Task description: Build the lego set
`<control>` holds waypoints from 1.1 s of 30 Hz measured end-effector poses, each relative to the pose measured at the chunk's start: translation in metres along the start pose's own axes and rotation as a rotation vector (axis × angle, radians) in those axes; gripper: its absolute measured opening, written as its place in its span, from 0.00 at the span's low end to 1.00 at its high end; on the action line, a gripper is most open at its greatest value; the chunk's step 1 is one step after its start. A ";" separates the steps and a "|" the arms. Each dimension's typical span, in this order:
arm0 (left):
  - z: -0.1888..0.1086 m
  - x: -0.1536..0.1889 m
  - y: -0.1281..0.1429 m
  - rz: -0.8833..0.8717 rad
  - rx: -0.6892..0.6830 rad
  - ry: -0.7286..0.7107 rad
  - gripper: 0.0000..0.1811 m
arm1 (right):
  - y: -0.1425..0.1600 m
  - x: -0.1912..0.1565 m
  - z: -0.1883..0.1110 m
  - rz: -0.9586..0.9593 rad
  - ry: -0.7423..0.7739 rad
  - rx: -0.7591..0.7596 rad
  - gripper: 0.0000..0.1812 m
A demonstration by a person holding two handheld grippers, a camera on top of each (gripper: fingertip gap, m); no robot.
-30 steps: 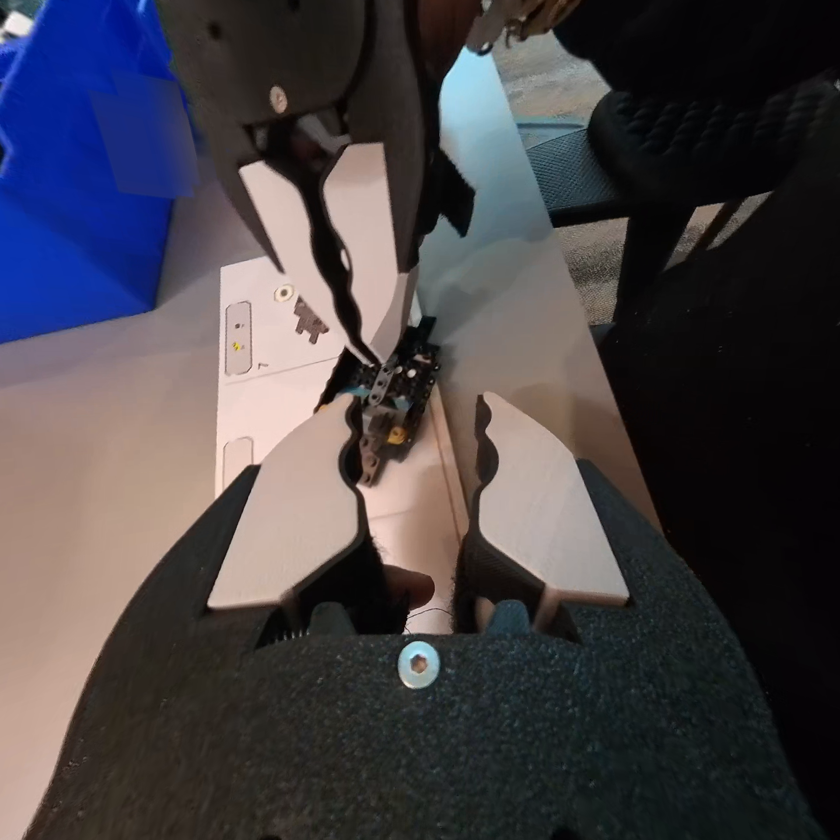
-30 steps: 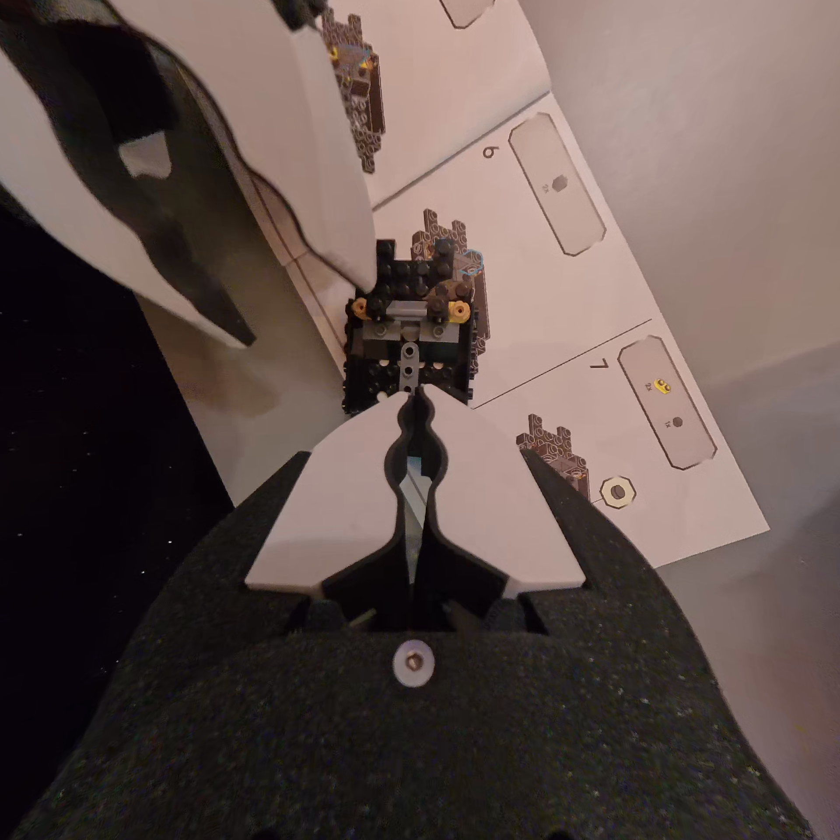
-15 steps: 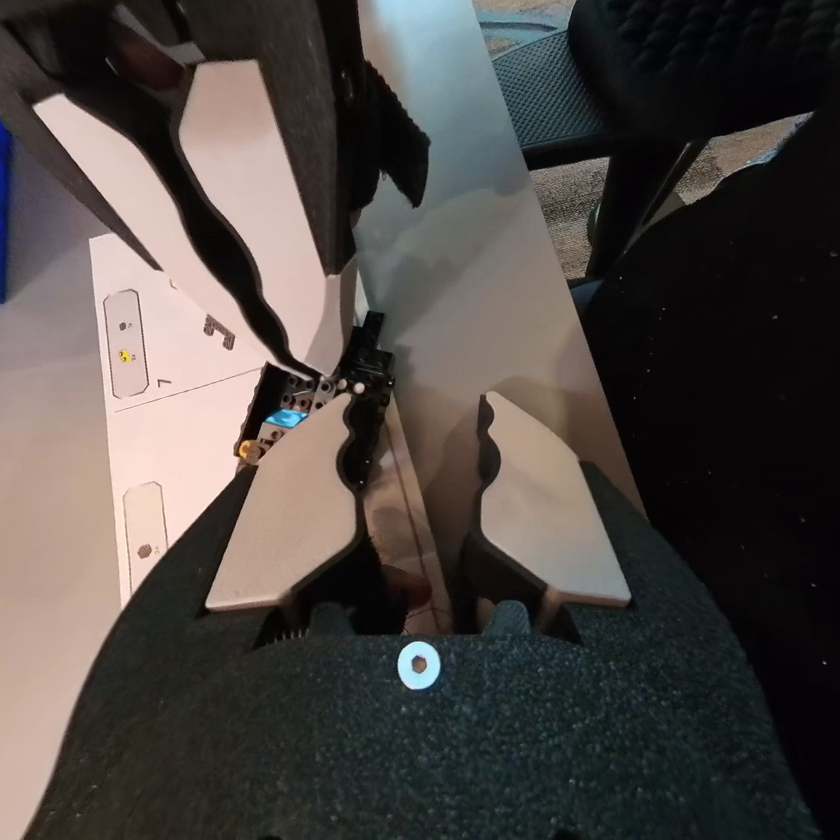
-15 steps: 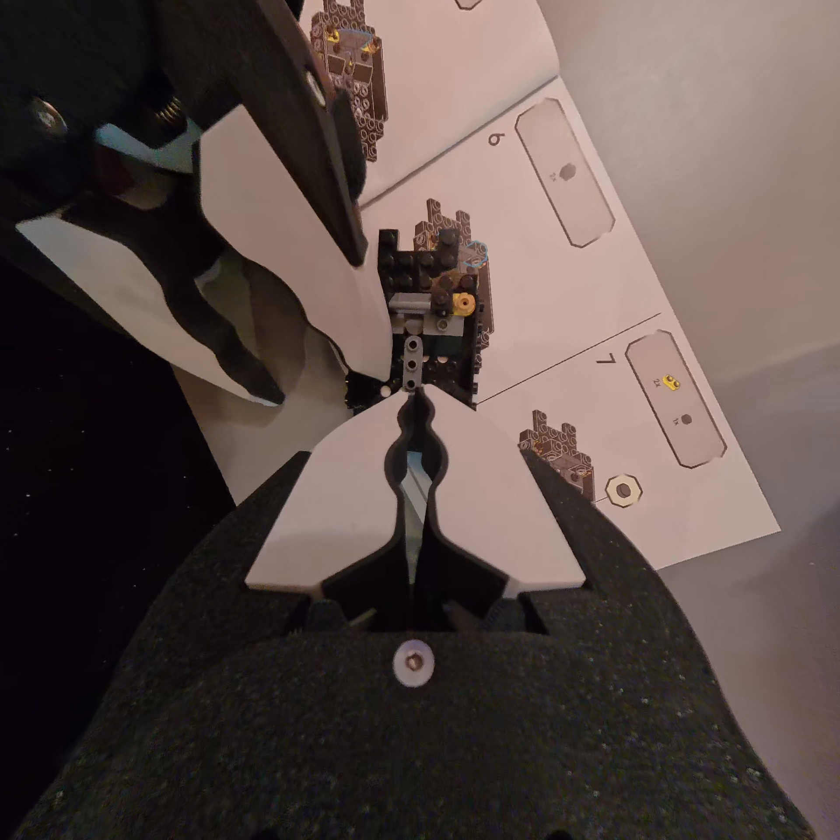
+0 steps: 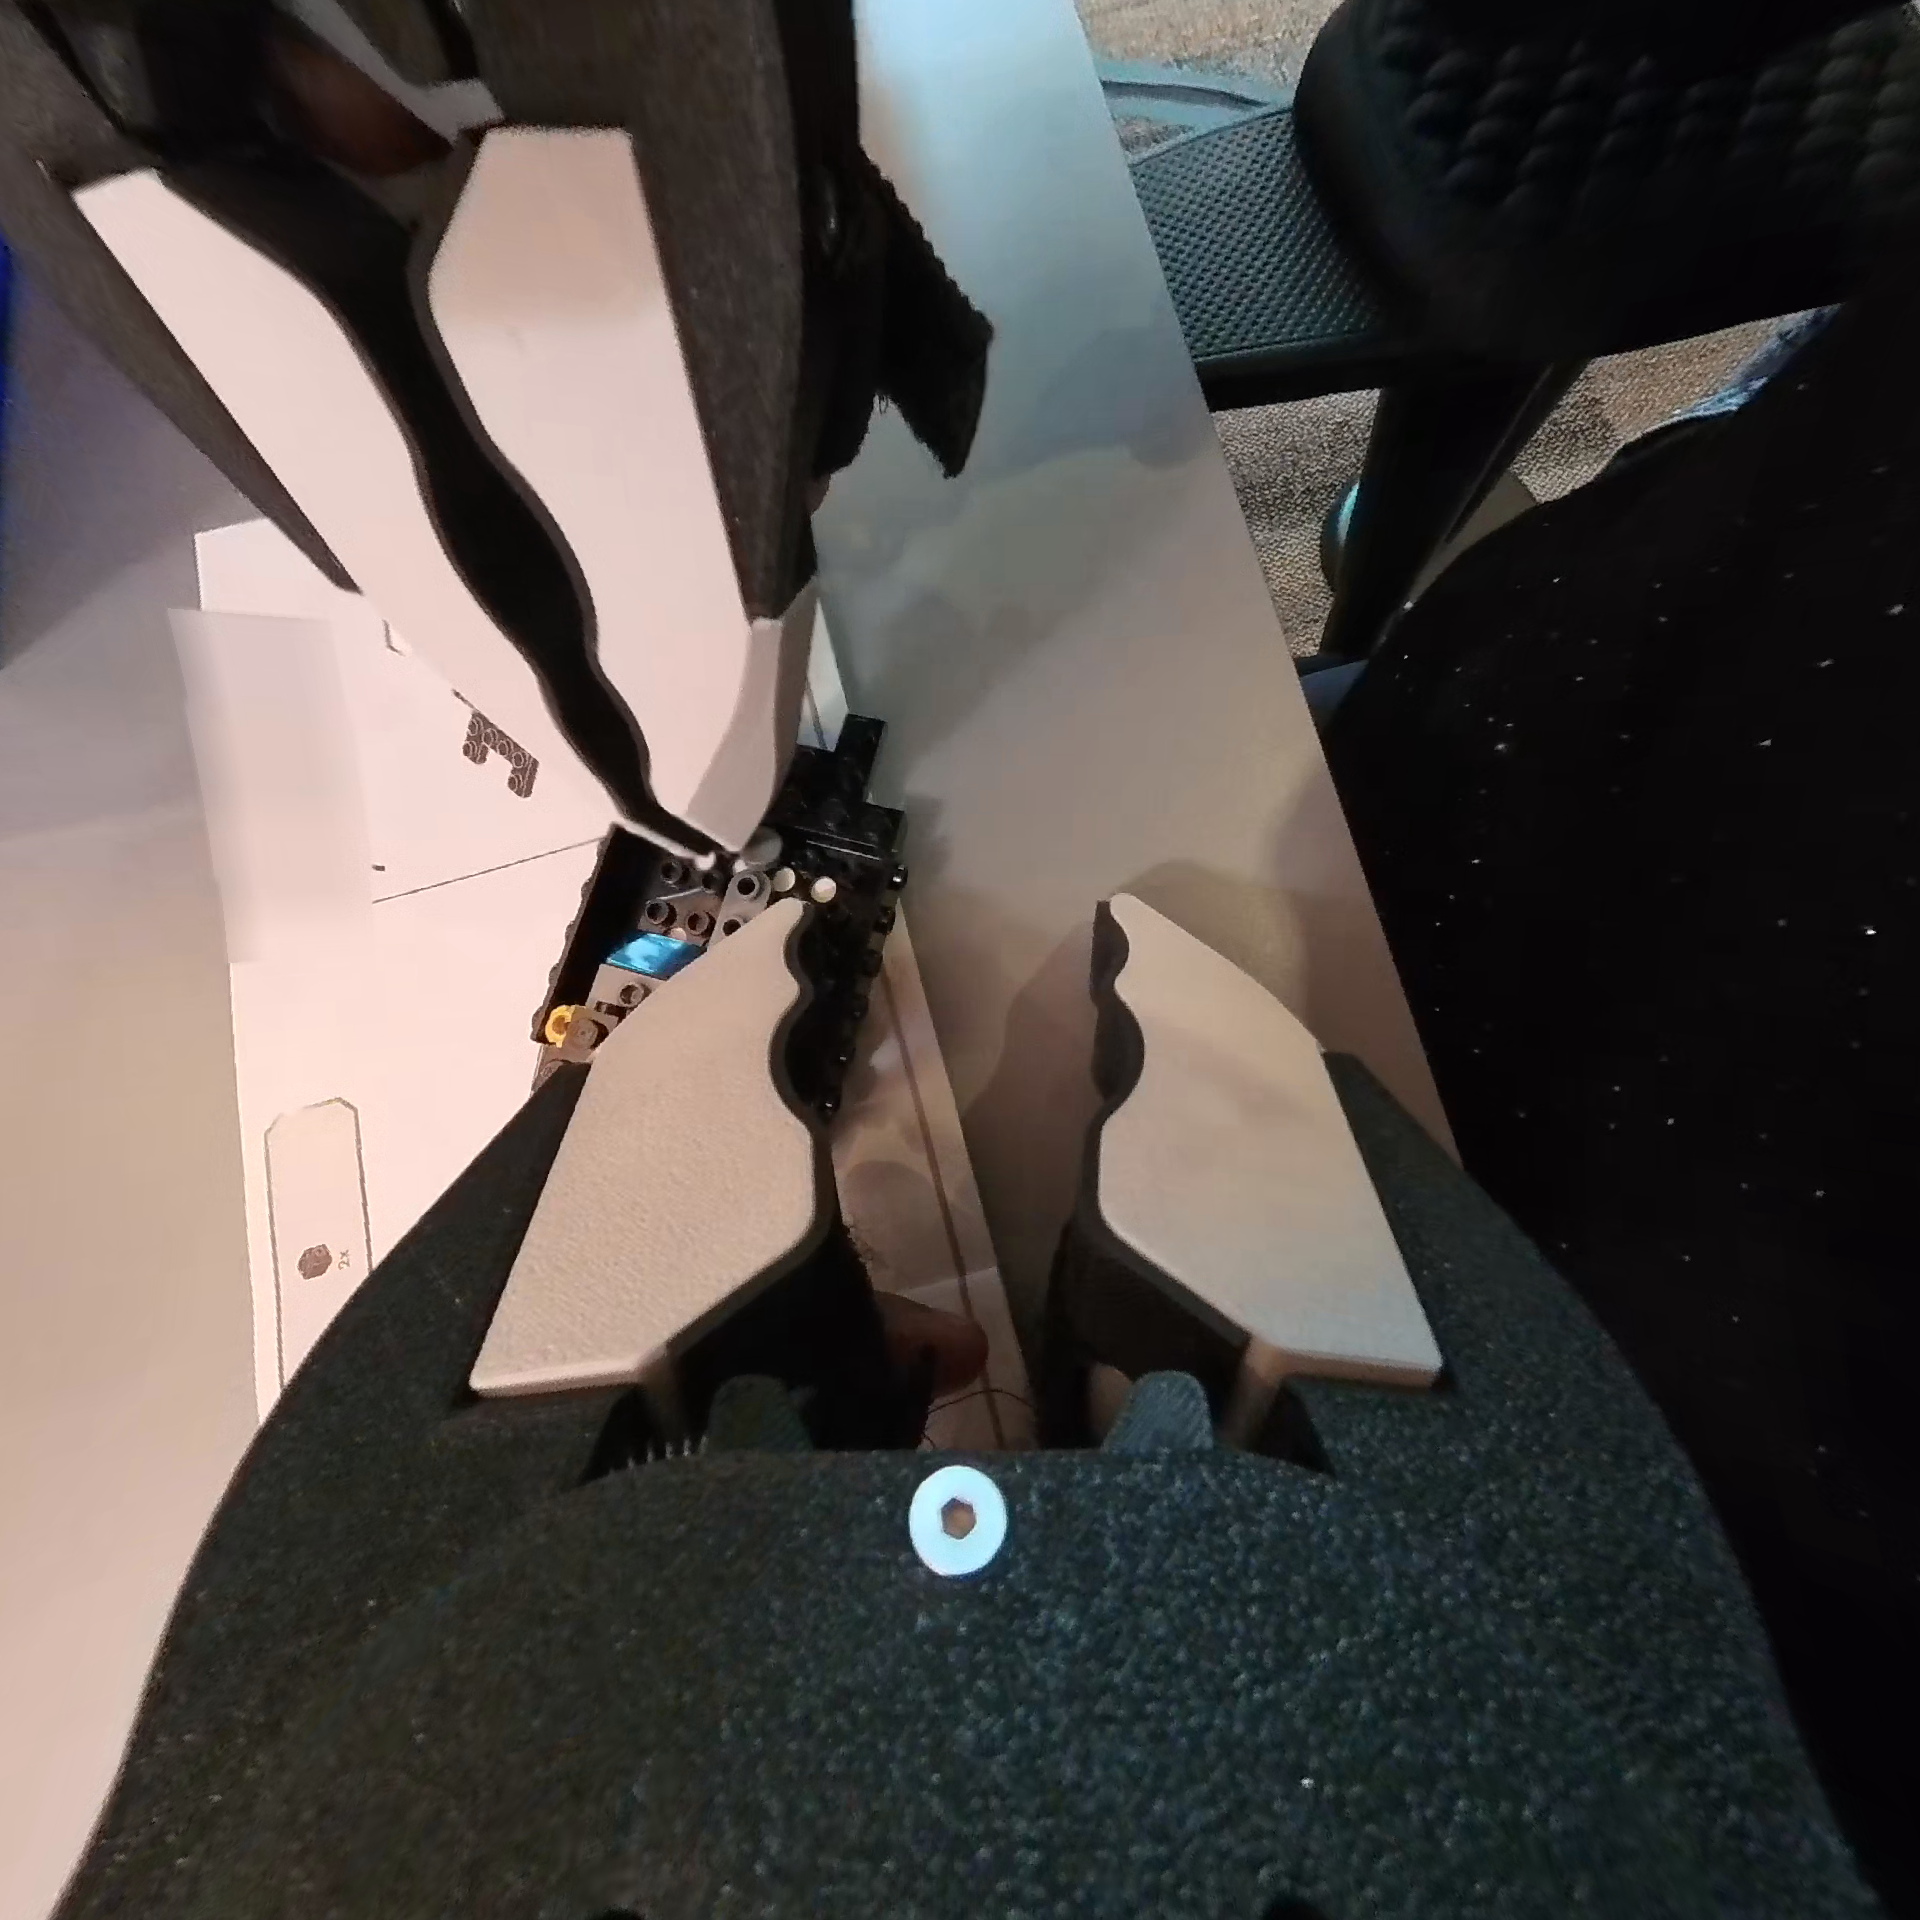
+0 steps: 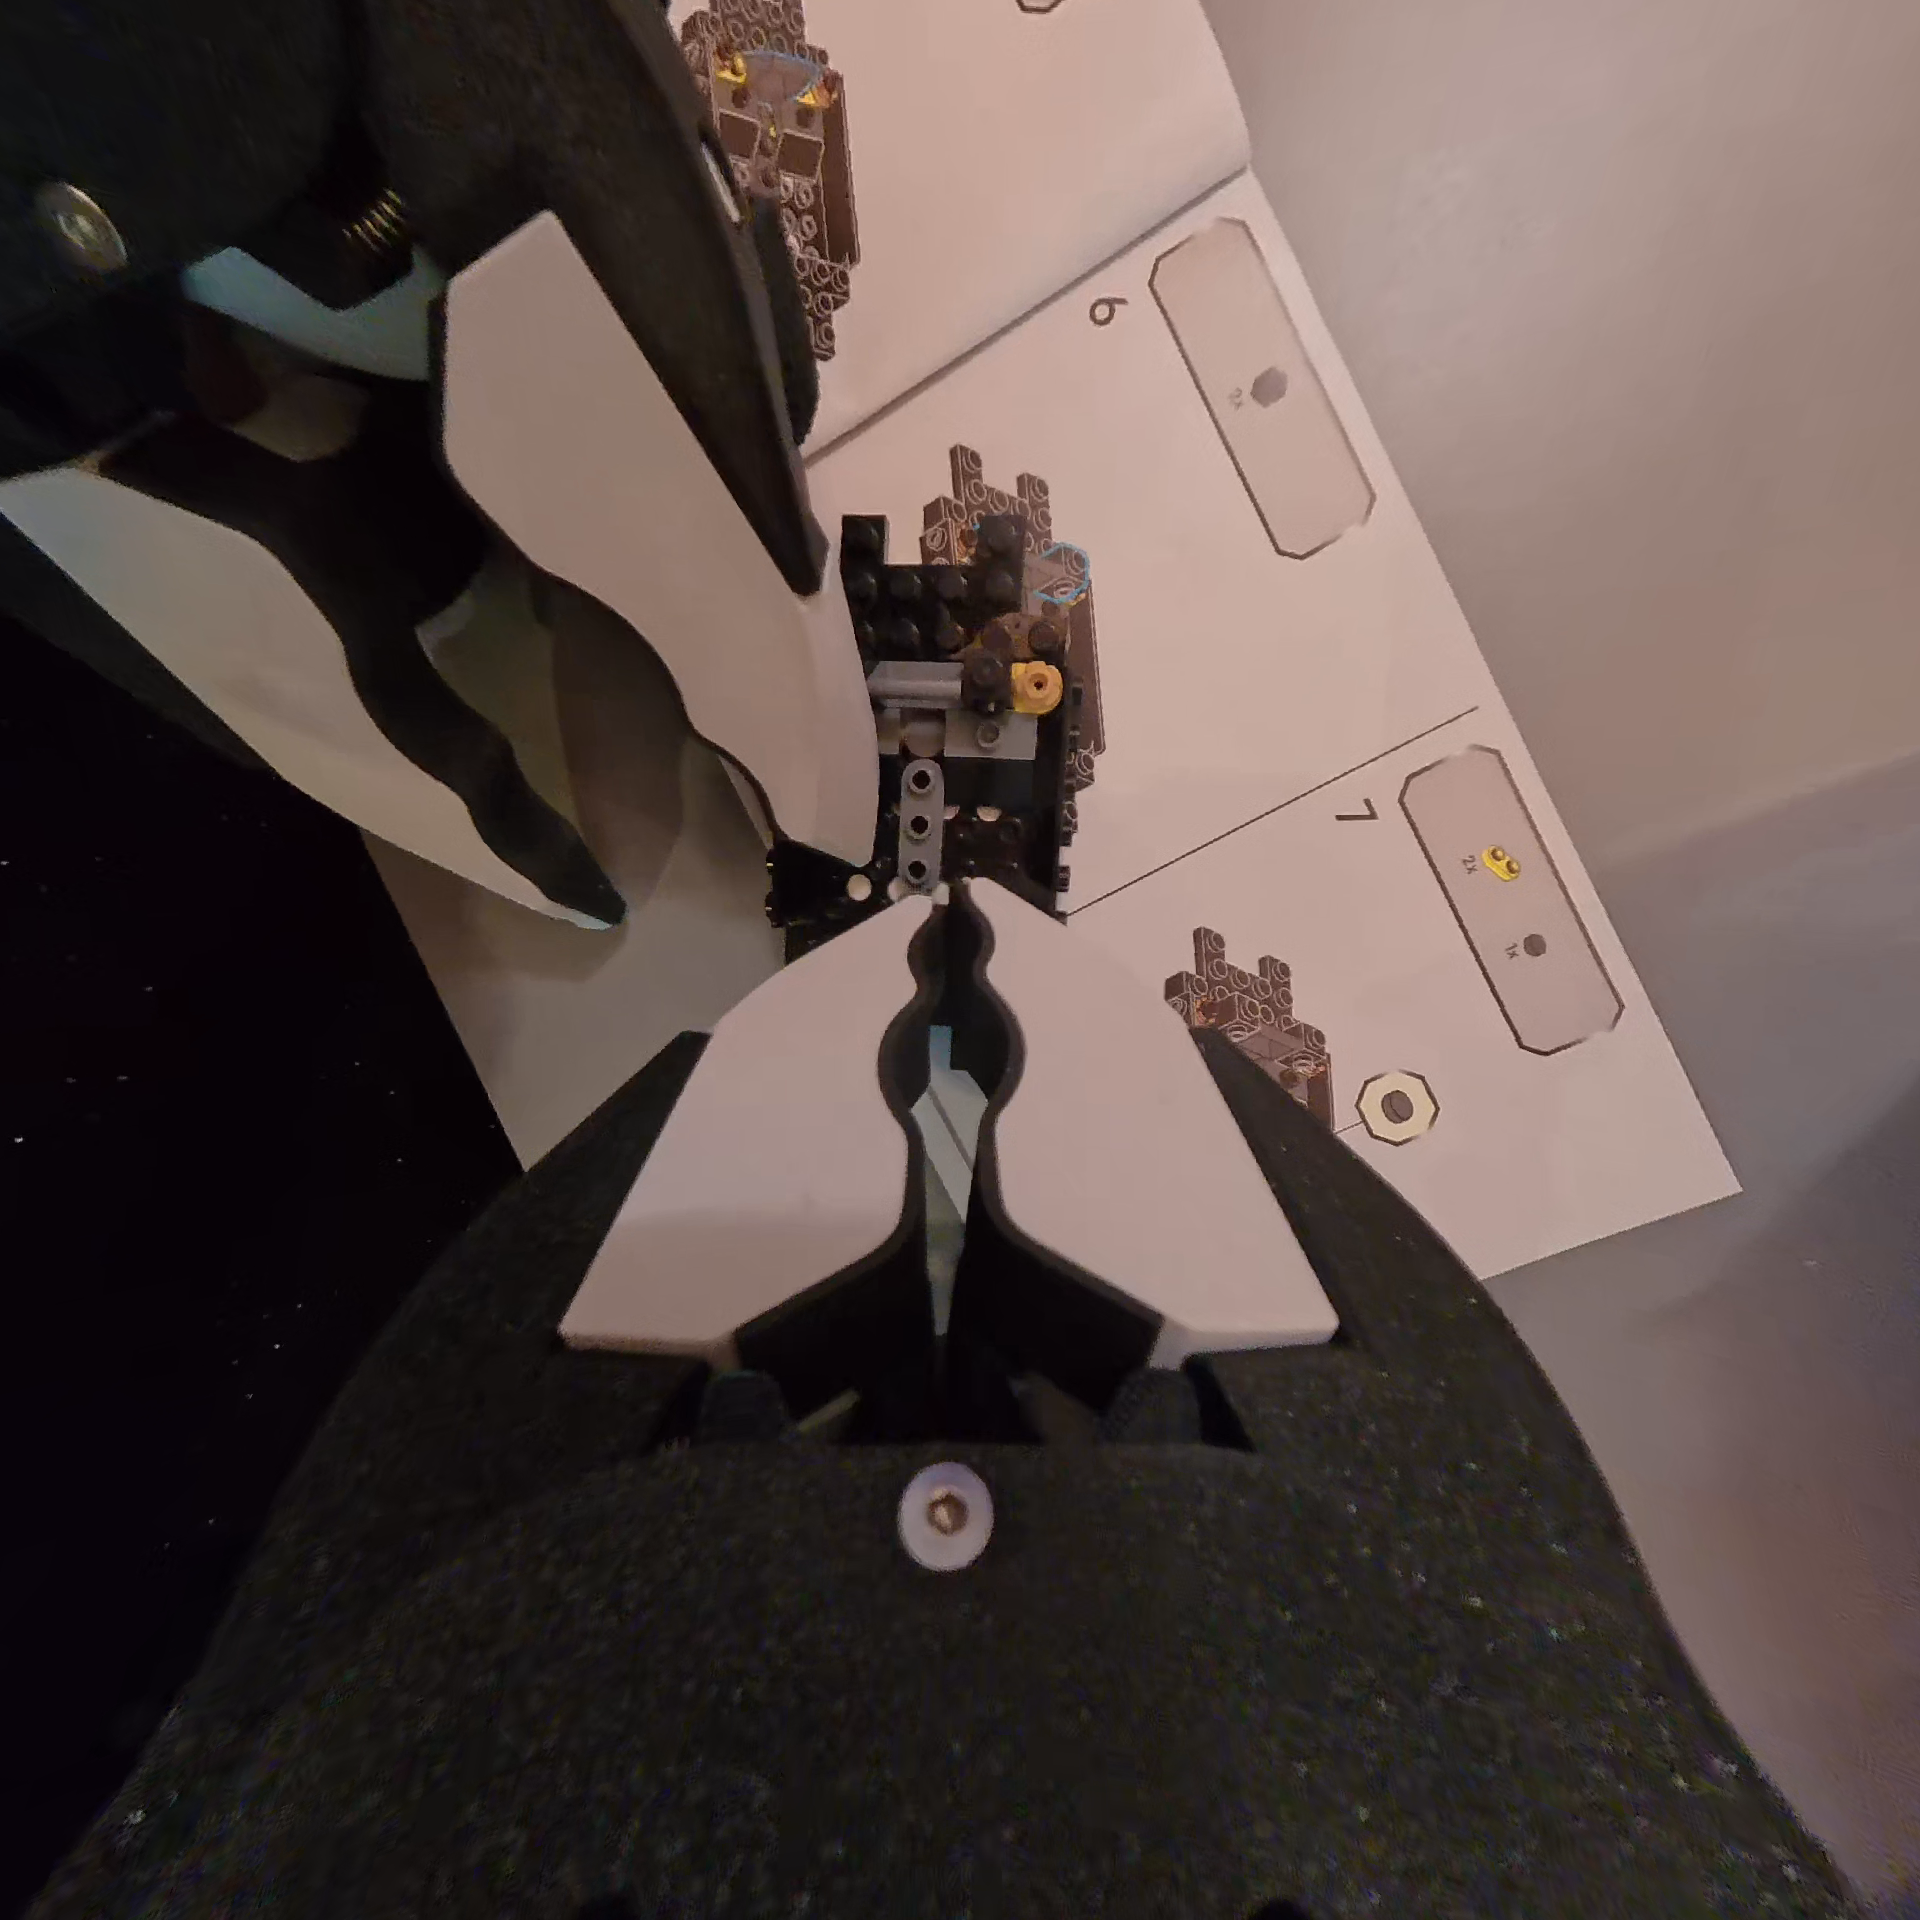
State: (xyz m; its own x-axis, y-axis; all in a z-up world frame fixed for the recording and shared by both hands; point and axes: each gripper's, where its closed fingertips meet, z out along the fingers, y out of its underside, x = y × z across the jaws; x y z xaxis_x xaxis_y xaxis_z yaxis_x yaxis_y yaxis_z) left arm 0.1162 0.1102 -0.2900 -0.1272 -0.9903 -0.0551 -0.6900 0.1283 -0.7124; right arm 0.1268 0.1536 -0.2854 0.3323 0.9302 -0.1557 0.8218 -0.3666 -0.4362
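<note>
The lego model (image 6: 961, 717), a small black build with grey pieces and a yellow stud, sits on the open instruction booklet (image 6: 1226, 644) close to the table (image 5: 1060, 665) edge nearest the person, whose dark-clothed lap lies just beyond it. The right tongs (image 6: 943, 902) are clenched, their tips at the near end of a grey holed strip (image 6: 918, 826) on the model. The left tongs (image 5: 951, 914) are released, one finger (image 5: 717, 1039) lying over the model's side and the other out over bare table.
</note>
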 end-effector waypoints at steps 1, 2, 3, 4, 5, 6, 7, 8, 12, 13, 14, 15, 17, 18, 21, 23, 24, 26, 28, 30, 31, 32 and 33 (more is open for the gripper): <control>0.000 0.000 0.000 0.001 0.000 0.000 0.27 | -0.001 0.000 -0.001 0.002 -0.001 0.005 0.00; 0.000 0.000 0.000 0.002 0.001 0.000 0.27 | -0.002 0.001 -0.002 0.001 0.000 0.011 0.00; 0.000 0.000 0.000 0.001 0.003 0.000 0.27 | -0.003 0.001 -0.004 -0.002 0.001 0.013 0.00; 0.000 0.000 0.000 -0.001 0.005 0.001 0.27 | -0.003 0.000 -0.004 -0.009 -0.001 0.010 0.00; 0.000 0.000 0.000 -0.003 0.006 0.001 0.27 | -0.004 -0.001 -0.004 -0.019 -0.005 0.001 0.00; 0.000 0.000 0.000 -0.004 0.006 0.001 0.27 | -0.002 -0.003 -0.003 -0.027 -0.010 -0.016 0.00; 0.000 -0.001 0.000 -0.003 0.005 -0.001 0.27 | 0.000 -0.004 -0.002 -0.034 -0.011 -0.037 0.00; 0.000 -0.001 0.000 -0.003 0.005 -0.002 0.27 | 0.001 -0.004 -0.001 -0.040 -0.009 -0.053 0.00; 0.000 -0.001 0.000 -0.003 0.008 -0.002 0.27 | 0.000 -0.006 -0.001 -0.046 -0.013 -0.063 0.00; 0.000 -0.001 0.000 -0.003 0.008 -0.002 0.27 | 0.000 -0.006 0.000 -0.049 -0.007 -0.074 0.00; 0.000 -0.001 0.000 -0.004 0.009 -0.001 0.27 | 0.001 -0.005 0.001 -0.049 -0.001 -0.087 0.00; 0.000 -0.001 0.000 -0.005 0.010 0.001 0.27 | 0.001 -0.004 0.002 -0.048 0.005 -0.097 0.00; 0.000 -0.001 0.000 -0.007 0.011 0.003 0.27 | 0.001 -0.004 0.003 -0.044 0.002 -0.107 0.00; 0.000 0.000 0.000 -0.007 0.012 0.003 0.27 | 0.002 -0.004 0.003 -0.039 -0.001 -0.110 0.00; 0.000 0.000 0.001 -0.009 0.015 0.006 0.28 | 0.002 -0.004 0.003 -0.018 -0.009 -0.117 0.00; 0.000 0.000 0.000 -0.012 0.019 0.009 0.28 | 0.002 -0.004 0.003 -0.007 -0.005 -0.128 0.00; 0.000 0.000 0.001 -0.014 0.021 0.010 0.28 | 0.002 -0.004 0.003 0.000 -0.003 -0.136 0.00; 0.000 0.000 0.000 -0.016 0.024 0.012 0.28 | 0.003 -0.004 0.003 0.015 -0.003 -0.156 0.00; 0.000 0.000 0.000 -0.018 0.026 0.014 0.27 | 0.003 -0.004 0.003 0.032 -0.010 -0.181 0.00; 0.000 0.000 0.000 -0.019 0.028 0.015 0.27 | 0.004 0.000 0.003 0.046 -0.002 -0.216 0.00; 0.000 0.000 0.000 -0.019 0.028 0.013 0.28 | 0.005 0.005 0.003 0.045 0.019 -0.235 0.00; 0.000 0.000 0.000 -0.018 0.029 0.012 0.28 | 0.005 0.005 0.003 0.028 0.011 -0.252 0.00; 0.000 0.000 0.000 -0.020 0.030 0.013 0.28 | 0.005 0.005 0.004 -0.020 0.015 -0.263 0.00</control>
State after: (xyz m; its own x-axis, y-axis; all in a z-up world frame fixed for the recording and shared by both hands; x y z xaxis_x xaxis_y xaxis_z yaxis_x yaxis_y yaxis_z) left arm 0.1159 0.1104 -0.2899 -0.1234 -0.9918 -0.0319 -0.6704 0.1070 -0.7342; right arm 0.1305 0.1562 -0.2914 0.3201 0.9377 -0.1353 0.9196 -0.3419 -0.1936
